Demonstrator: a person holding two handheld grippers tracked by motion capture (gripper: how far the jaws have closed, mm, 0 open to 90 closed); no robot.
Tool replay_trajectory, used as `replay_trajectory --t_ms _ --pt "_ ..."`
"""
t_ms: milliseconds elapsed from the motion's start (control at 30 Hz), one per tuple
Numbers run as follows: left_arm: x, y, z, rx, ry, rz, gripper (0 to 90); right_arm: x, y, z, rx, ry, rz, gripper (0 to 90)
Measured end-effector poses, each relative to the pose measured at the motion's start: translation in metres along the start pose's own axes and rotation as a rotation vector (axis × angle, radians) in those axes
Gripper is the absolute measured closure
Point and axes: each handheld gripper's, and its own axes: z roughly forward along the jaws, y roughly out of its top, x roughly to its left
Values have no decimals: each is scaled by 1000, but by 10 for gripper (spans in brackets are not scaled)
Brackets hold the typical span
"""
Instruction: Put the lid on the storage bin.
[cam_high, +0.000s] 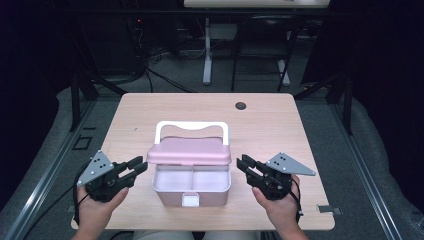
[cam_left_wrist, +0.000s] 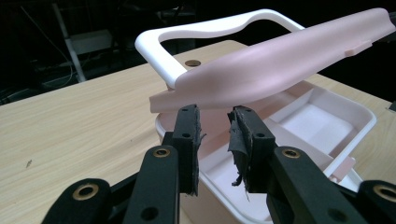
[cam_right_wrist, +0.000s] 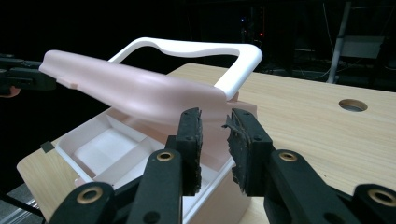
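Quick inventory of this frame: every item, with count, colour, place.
Pink plastic lunch box: 1, pink with white divided inside, table centre near the front edge.
Pink hinged lid: 1, pink, raised half open over the box.
White carry handle: 1, white, behind the lid.
Light wooden table: 1, pale wood.
Round grommet hole: 1, dark, far side of the table.
Left tongs: 1, black, left of the box, jaws apart, holding nothing.
Right tongs: 1, black, right of the box, jaws apart, holding nothing.

The rear of the pink box (cam_high: 191, 186) interior is covered by its raised lid (cam_high: 189, 151). In the left hand-held gripper (cam_left_wrist: 214, 122) view, the lid's far end beyond the jaws is cut off by the picture's edge
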Motion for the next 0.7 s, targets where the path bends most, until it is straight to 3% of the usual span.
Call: replay_trajectory --t_ms 233,700 --pt "-1 -4 -3 10 -5 0 720 -2 1 1 -6 -5 7 733" --pt "15 -5 -6 -1 46 -32 709 -5 1 5 -6 -18 7 734"
